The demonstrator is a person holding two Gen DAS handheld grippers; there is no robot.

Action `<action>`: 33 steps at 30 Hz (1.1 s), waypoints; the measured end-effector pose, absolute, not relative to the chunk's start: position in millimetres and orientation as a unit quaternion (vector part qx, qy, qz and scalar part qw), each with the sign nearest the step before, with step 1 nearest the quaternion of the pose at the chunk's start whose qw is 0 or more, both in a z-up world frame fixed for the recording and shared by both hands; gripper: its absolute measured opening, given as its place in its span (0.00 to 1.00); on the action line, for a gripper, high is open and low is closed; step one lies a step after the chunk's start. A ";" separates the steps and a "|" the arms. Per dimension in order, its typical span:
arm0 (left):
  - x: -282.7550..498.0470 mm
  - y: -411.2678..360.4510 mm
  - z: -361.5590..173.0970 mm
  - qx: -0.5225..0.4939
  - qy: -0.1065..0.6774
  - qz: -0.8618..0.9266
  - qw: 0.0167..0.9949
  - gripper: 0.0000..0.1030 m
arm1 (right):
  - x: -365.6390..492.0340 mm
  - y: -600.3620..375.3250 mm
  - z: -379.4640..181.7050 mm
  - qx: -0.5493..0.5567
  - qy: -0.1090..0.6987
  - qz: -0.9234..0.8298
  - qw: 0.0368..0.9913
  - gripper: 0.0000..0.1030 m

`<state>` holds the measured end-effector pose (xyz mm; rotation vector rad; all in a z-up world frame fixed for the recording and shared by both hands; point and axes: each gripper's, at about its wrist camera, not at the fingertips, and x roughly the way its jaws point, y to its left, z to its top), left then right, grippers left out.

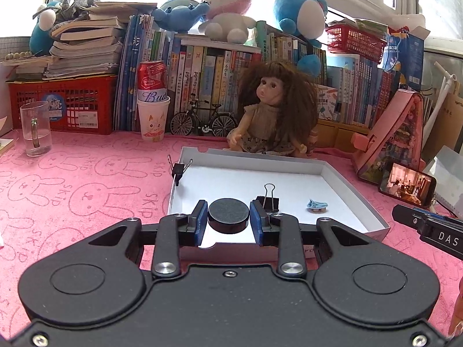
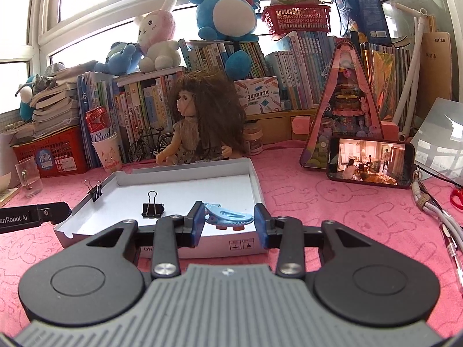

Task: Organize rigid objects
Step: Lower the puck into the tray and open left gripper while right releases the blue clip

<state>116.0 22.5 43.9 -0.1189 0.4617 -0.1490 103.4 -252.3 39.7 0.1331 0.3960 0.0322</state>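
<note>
A child's room at home: plush toys (image 1: 225, 8) atop rows of children's books (image 1: 202, 78), a doll (image 1: 275, 110), and a bunny-print pink cloth (image 1: 72, 179) on the bench

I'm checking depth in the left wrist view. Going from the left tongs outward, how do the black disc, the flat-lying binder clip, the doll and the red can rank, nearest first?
1. Black disc: between the left tongs, over the tray's near edge.
2. Binder clip: lying in the tray, just right of the tongs.
3. Doll: seated behind the tray's far wall.
4. Red can: back left, in a paper cup by the books.
</note>
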 end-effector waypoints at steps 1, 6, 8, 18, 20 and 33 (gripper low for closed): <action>122.2 22.8 43.9 -0.064 0.232 -0.074 0.968 0.29 | 108.2 -253.7 39.5 0.070 0.199 0.017 0.977 0.41; 151.0 20.7 39.6 -0.070 0.247 -0.071 0.964 0.29 | 134.3 -253.5 35.6 0.077 0.209 0.020 0.975 0.41; 163.8 19.1 36.4 -0.071 0.253 -0.066 0.963 0.29 | 145.2 -249.8 32.2 0.067 0.212 0.024 0.975 0.41; 218.1 11.7 17.4 -0.079 0.290 -0.048 0.953 0.29 | 203.9 -247.3 12.9 0.084 0.273 0.015 0.958 0.41; 225.6 8.4 13.0 -0.079 0.297 -0.046 0.951 0.29 | 211.3 -243.9 10.0 0.070 0.277 0.009 0.958 0.41; 244.8 -3.2 -5.4 -0.074 0.318 -0.037 0.944 0.29 | 230.6 -237.9 -4.2 0.057 0.303 0.005 0.951 0.41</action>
